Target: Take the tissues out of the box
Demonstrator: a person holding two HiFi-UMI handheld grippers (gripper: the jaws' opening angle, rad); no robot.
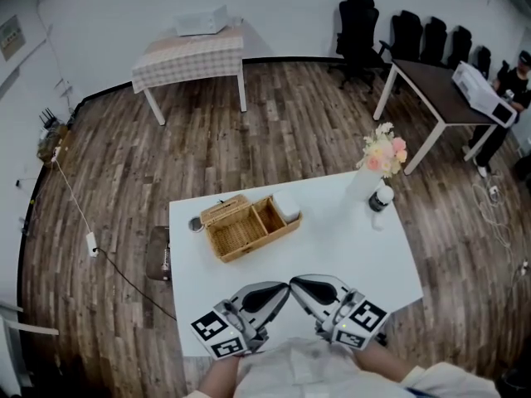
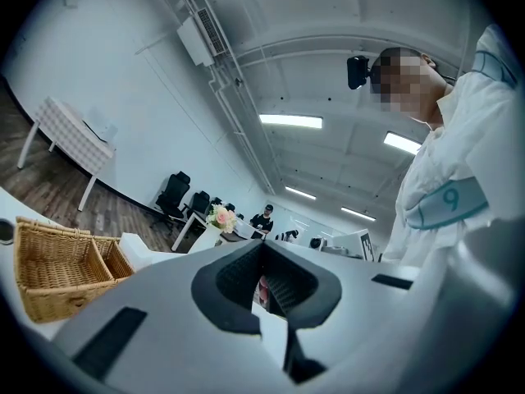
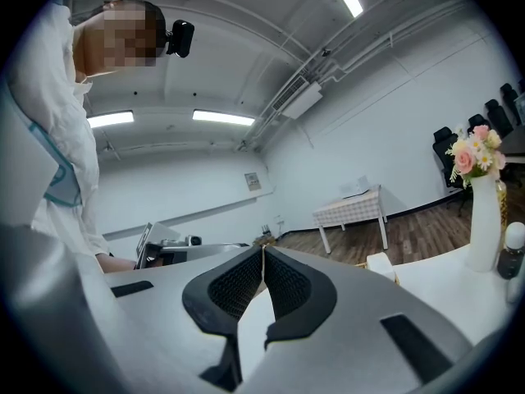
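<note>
The head view looks steeply down from close above the white surface (image 1: 348,239). Both gripper views sit low at its near edge, tilted upward. All three views share the flowers (image 3: 472,156).

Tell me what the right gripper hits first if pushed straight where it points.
Likely the left gripper: in the head view its shut jaws and those of the right gripper point tip to tip, nearly touching, above the white table's near edge. Height difference is unclear, so it could slip past.
</note>
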